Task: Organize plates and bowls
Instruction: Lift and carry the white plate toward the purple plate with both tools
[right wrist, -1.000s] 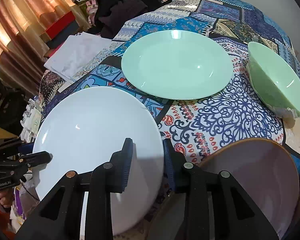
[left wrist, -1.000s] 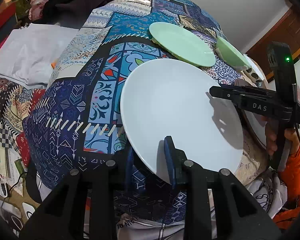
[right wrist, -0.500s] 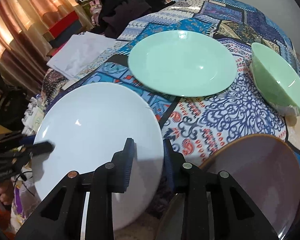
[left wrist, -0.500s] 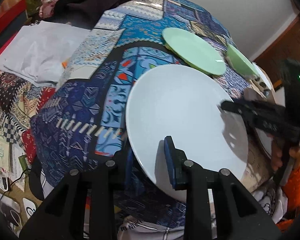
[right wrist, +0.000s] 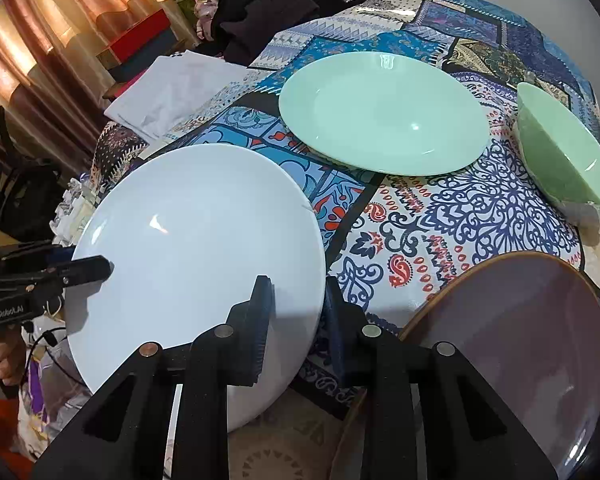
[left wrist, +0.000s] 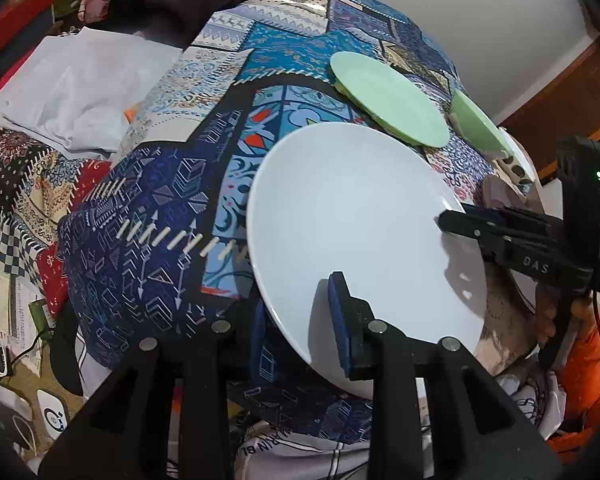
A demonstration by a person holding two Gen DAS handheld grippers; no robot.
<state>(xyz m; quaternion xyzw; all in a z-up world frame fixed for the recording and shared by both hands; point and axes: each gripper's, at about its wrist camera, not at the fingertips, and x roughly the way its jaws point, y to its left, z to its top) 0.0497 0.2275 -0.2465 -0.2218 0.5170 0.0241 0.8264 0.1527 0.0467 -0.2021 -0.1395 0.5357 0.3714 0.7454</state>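
Observation:
A large white plate (left wrist: pixel 360 220) is held tilted above the patterned tablecloth (left wrist: pixel 160 260). My left gripper (left wrist: pixel 300 320) is shut on its near rim. My right gripper (right wrist: pixel 296 312) is shut on the opposite rim of the same white plate (right wrist: pixel 200 240); it shows in the left wrist view (left wrist: pixel 444 222) at the plate's right edge. A mint green plate (right wrist: pixel 380 112) lies flat further back, also in the left wrist view (left wrist: pixel 388 96). A green bowl (right wrist: pixel 564 160) sits at the right. A mauve bowl with a brown rim (right wrist: pixel 520 340) is near right.
A folded white cloth (right wrist: pixel 172 92) and dark clothing (right wrist: pixel 268 4) lie off the table's far left. Curtains (right wrist: pixel 40 40) hang at left. Cables and clutter (left wrist: pixel 12 340) lie on the floor left of the table.
Both grippers have lifted the white plate a little and carried it slightly toward the green plate. Grips are unchanged.

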